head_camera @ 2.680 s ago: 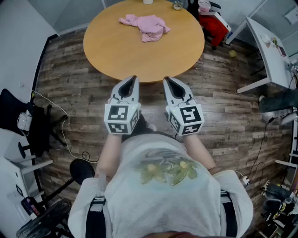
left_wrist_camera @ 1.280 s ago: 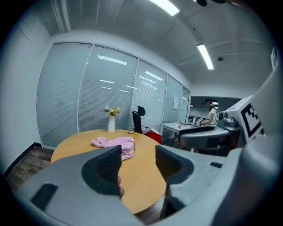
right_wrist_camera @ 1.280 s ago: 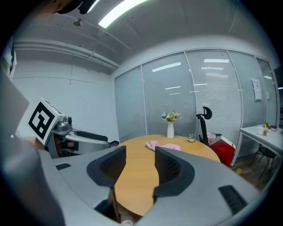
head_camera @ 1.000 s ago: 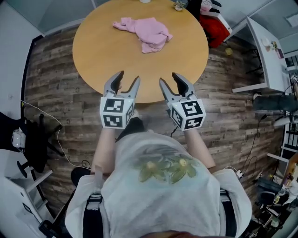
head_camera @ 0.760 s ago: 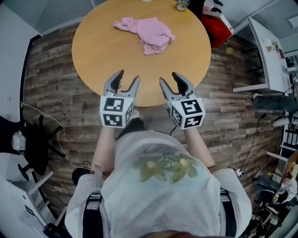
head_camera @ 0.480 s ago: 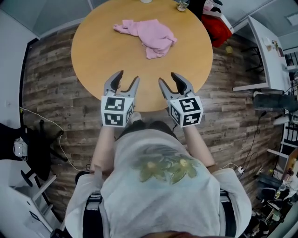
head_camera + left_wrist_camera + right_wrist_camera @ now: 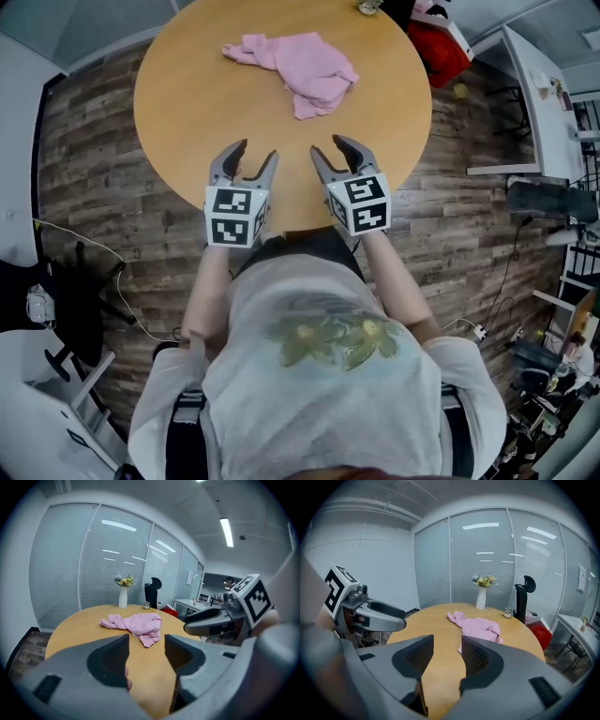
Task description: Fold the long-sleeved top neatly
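The long-sleeved top lies in a crumpled pink heap on the far half of the round wooden worktop, a little to the right of its middle, with one sleeve trailing out to the left. It is unfolded and nothing is touching it.

The person stands at the near edge of the worktop, forearms stretched forward, a pair of tongs in each hand. The left tongs hover over the near rim with the jaws apart. Looking along them, only bare wood shows in the gap and the pink heap lies well beyond. The right tongs are just beside them, level with them and also over the near rim. Their jaws stand apart too, with nothing between them but the worktop surface. Both pairs point toward the top, and both are well short of it.

Each pair carries its marker cube toward the person's side, and the two cubes sit near each other without touching.

At the far rim stands a white vase with a few flowers in it — upright, well behind the top. A dark office chair is behind that, against a glass wall with blinds. Something red sits off the worktop's right side, and a white desk stands further right on the plank floor.
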`<state>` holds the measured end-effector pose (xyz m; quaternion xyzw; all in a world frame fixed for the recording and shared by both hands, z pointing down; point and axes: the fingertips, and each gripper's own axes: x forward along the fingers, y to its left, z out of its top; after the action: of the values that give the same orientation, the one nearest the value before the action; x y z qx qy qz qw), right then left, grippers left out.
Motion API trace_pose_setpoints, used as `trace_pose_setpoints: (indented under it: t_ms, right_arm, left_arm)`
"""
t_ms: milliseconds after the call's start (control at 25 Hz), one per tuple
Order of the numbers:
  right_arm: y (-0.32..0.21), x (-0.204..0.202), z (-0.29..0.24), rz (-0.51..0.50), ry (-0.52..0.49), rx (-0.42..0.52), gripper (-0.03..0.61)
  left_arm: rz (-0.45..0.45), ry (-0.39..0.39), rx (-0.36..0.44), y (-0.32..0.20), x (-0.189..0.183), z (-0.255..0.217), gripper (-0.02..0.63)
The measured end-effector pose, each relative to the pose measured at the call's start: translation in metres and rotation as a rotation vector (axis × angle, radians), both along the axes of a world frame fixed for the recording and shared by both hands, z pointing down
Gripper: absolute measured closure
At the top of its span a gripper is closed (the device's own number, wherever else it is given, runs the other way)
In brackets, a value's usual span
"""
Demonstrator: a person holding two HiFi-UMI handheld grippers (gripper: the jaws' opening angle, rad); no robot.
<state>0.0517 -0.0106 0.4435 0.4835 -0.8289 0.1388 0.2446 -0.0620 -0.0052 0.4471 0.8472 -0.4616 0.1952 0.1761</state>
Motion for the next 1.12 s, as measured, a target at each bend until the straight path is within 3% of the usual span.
trace_pose_setpoints:
  t_ms: [560,920,960,1040,1120]
  right_arm:
    - [-0.099,-0.015,0.103,-0.093,0.095,-0.198,0.383]
    - [-0.132,-0.020,0.195,-0.186,0.299,-0.378,0.383]
    - [-0.133,-0.018,0.200,-0.191,0.313,-0.386,0.390]
    - [-0.134,-0.013,0.201,-0.190,0.317,-0.383,0.499]
    - [-0.136,-0.010,0.192,-0.172,0.267,-0.380,0.531]
  left_arm:
    - [-0.007,-0.069,-0.117,-0.077,0.004,0.055,0.394]
    - [-0.028,-0.087,-0.219,-0.103,0.003,0.094,0.394]
    - [-0.028,-0.086,-0.223,-0.106,0.005,0.096,0.394]
    - [-0.025,-0.083,-0.226,-0.110,0.008,0.098,0.394]
    - [-0.019,-0.084,-0.232,-0.112,0.011,0.102,0.394]
